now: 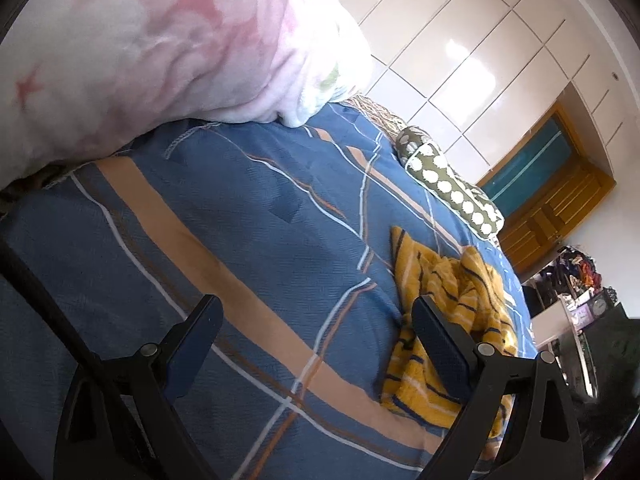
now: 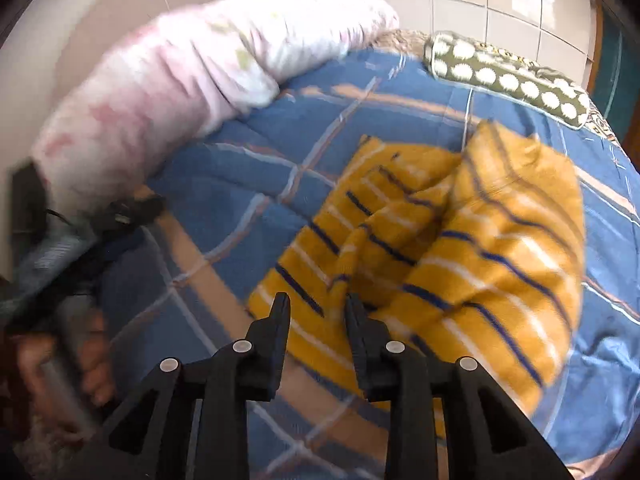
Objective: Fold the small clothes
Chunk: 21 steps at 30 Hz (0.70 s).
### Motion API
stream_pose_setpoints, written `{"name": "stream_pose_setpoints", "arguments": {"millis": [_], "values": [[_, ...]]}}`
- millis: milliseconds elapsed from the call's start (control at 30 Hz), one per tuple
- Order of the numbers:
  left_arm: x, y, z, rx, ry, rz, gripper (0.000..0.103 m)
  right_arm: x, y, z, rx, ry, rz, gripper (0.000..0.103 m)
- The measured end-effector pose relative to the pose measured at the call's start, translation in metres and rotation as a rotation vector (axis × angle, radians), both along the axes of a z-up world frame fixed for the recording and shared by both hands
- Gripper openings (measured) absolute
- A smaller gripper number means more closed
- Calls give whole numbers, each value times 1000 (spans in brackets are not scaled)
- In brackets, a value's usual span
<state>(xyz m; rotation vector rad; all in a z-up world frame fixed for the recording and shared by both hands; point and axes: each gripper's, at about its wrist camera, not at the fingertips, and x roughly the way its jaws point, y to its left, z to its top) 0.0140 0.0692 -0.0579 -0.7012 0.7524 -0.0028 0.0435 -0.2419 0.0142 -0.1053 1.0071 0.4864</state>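
A small yellow garment point(image 2: 460, 240) with navy and white stripes lies crumpled on the blue plaid bedspread point(image 2: 240, 176). In the left wrist view the garment point(image 1: 452, 292) lies at the right, partly behind my right-hand finger. My left gripper point(image 1: 316, 312) is open wide and empty above the bedspread point(image 1: 224, 216), to the left of the garment. My right gripper point(image 2: 316, 304) is partly open with a narrow gap, and hovers over the garment's near edge, holding nothing. The right wrist view is motion-blurred.
A pink and white blanket roll point(image 1: 140, 52) lies along the far side of the bed. An olive pillow with white dots point(image 1: 452, 184) lies beyond the garment. A white tiled wall, a wooden door point(image 1: 548, 200) and cluttered shelves point(image 1: 576, 280) stand past the bed.
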Motion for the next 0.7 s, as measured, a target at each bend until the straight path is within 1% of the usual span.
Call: {"name": "stream_pose_setpoints", "arguments": {"millis": [33,67,100,133,167,267,333,400,433,467,500,533,567,633,700], "values": [[2,-3,0,-1,-1,-7,94,3,-10,11,7,-30,-32,36],[3,-5,1,-1,-2,-14,94,7,-16,17,11,-50,-61,44],[4,-8,0,0,-2,-22,94,15,-23,23,7,-70,-102,51],[6,-11,0,0,-2,-30,94,25,-30,25,-13,-82,-152,63],[8,-15,0,1,-1,-42,94,37,-34,23,-38,-86,-197,69],[13,-24,-1,12,2,-72,94,77,-31,2,-118,-29,-261,69],[13,-28,-2,19,2,-93,94,95,-24,-14,-182,-16,-295,69],[13,-29,-2,27,0,-105,94,105,-14,-34,-242,31,-309,69],[12,-29,-2,26,-1,-107,94,106,-11,-43,-260,56,-306,64],[12,-28,-2,23,-2,-108,94,106,-6,-52,-303,58,-291,43],[11,-25,-2,16,-3,-104,94,105,-2,-58,-352,43,-279,35],[10,-23,-2,7,-3,-99,94,106,2,-61,-379,31,-264,30],[9,-20,-3,-8,-2,-92,94,107,3,-61,-393,24,-261,22],[9,-13,-5,-36,3,-84,94,109,-1,-57,-397,30,-276,14],[8,-9,-7,-55,7,-78,94,109,-6,-42,-364,14,-303,12]]}}
